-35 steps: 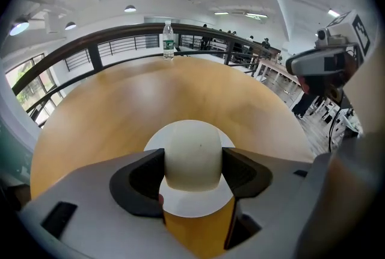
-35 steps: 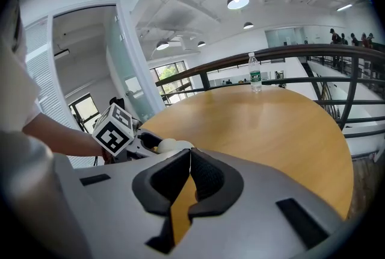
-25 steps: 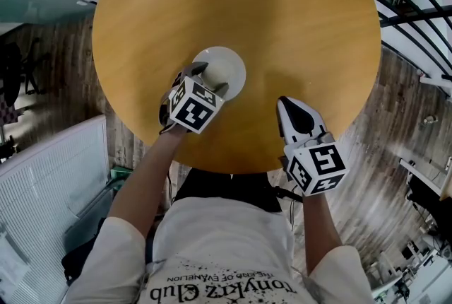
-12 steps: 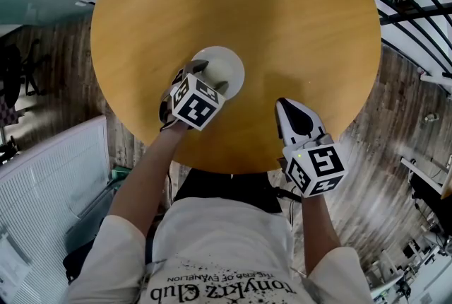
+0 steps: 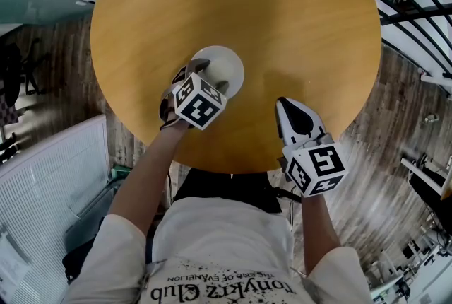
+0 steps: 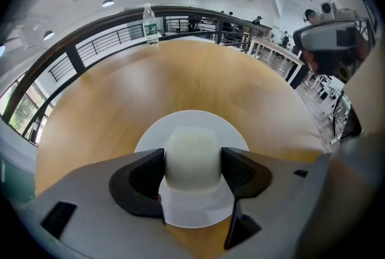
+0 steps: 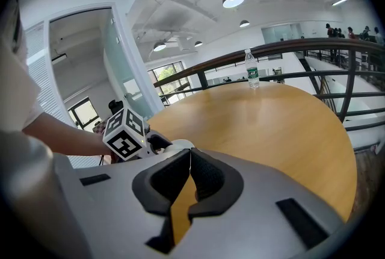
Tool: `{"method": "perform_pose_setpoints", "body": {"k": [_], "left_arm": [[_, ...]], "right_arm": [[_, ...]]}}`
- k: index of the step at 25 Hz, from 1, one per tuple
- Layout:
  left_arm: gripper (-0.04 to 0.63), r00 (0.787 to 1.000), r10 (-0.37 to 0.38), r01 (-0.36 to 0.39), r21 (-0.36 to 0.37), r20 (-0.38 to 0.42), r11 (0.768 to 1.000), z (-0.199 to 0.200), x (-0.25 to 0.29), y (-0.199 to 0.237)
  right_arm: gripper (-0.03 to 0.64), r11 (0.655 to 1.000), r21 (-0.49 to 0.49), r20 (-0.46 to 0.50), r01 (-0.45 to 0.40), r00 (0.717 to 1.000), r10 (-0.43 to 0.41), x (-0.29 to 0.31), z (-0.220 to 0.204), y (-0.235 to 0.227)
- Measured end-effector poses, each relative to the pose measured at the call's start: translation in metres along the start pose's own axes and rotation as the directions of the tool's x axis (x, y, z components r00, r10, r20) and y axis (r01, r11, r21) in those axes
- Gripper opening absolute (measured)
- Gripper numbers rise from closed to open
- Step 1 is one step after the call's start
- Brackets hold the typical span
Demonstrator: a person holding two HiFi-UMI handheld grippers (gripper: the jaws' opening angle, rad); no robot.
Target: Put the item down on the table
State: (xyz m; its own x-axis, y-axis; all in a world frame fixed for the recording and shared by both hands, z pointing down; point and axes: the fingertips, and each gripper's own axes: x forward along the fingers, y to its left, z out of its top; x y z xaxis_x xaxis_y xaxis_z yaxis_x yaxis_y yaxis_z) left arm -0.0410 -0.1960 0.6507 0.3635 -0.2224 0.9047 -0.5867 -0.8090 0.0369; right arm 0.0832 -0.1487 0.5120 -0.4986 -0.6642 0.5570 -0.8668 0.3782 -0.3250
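At the table (image 5: 282, 27), one white item (image 6: 191, 152) clamped by left gripper (image 5: 210, 78), right gripper (image 7: 189, 161) closed, empty.

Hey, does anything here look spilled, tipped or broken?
Nothing stands out. The white item sits straight between the left tongs over the white plate, the bottle stands upright at the far edge of the table, and no spill shows.

Table (image 5: 282, 20) bare across far half and right side, free passage there. Blockers: plate (image 6: 192, 118) near front-left edge carrying a white item (image 6: 191, 155) (left gripper (image 5: 210, 76) clamped on it), bottle (image 6: 151, 24) at far rim, well apart from the plate, railing (image 7: 325, 44) beyond.
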Motion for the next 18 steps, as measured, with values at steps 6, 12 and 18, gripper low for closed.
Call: {"method": "perform_pose_setpoints", "body": {"k": [6,12,18], "left_arm": [[0.307,1.000,0.007,-0.007,0.021,-0.008,1.000,0.000,-0.001,-0.001],[0.319,0.999,-0.006,0.008,-0.039,0.039,0.999,0.005,-0.017,-0.001],[0.316,0.992,0.006,0.009,-0.115,0.127,0.993,0.005,-0.060,-0.010]], "right_arm": [[0.025,1.000,-0.003,0.001,-0.005,1.000,0.005,-0.002,0.003,-0.001],[0.025,1.000,-0.013,0.002,-0.013,1.000,0.013,-0.006,0.004,-0.001],[0.025,0.997,-0.069,0.006,-0.034,0.999,0.034,-0.014,0.015,0.009]]}}
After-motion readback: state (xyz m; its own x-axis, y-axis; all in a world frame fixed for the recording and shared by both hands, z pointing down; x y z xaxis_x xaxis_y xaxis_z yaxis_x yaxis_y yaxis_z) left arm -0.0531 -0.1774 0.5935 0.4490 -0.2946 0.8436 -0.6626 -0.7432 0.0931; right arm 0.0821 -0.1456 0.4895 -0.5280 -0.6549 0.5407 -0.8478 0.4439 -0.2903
